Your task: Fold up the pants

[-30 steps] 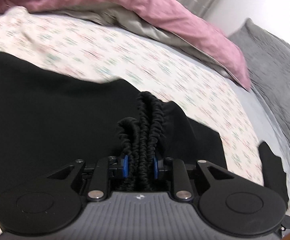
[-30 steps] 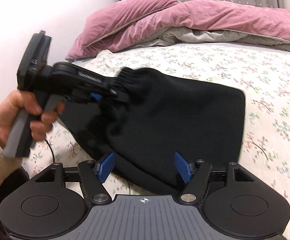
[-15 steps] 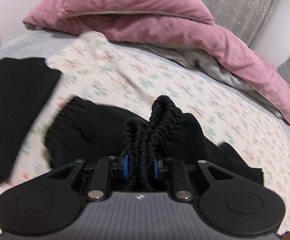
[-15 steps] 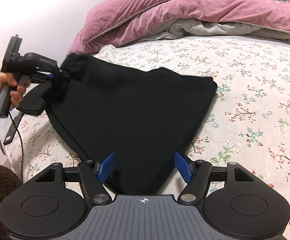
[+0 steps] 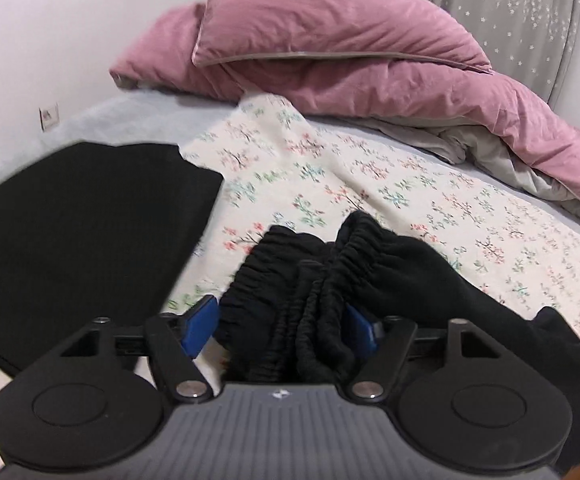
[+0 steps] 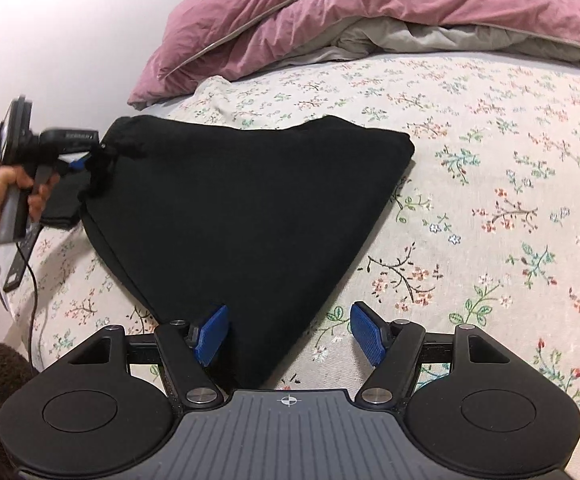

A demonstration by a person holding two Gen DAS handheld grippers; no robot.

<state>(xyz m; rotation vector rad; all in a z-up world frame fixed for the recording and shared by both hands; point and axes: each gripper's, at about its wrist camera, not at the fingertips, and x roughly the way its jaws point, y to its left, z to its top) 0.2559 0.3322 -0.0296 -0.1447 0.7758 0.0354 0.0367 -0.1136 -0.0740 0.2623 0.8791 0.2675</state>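
Currently: your left claw (image 5: pixel 281 328), spread wide, brackets the pants (image 6: pixel 249 208) waistband; right claw (image 6: pixel 290 336) gapes, empty, straddling their near corner.

Home bedroom: bed with floral sheet (image 6: pixel 490 152), pink duvet (image 5: pixel 370 60) heaped at head, starred grey curtain (image 5: pixel 530 12), wall socket (image 5: pixel 49 117).

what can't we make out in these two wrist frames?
- Left wrist view: near part of the waistband between the open left tongs, hidden by the tongs' body.
- Right wrist view: near corner of the pants, under the open right tongs.
- Right wrist view: folded black cloth, mostly hidden by the left tongs and hand.
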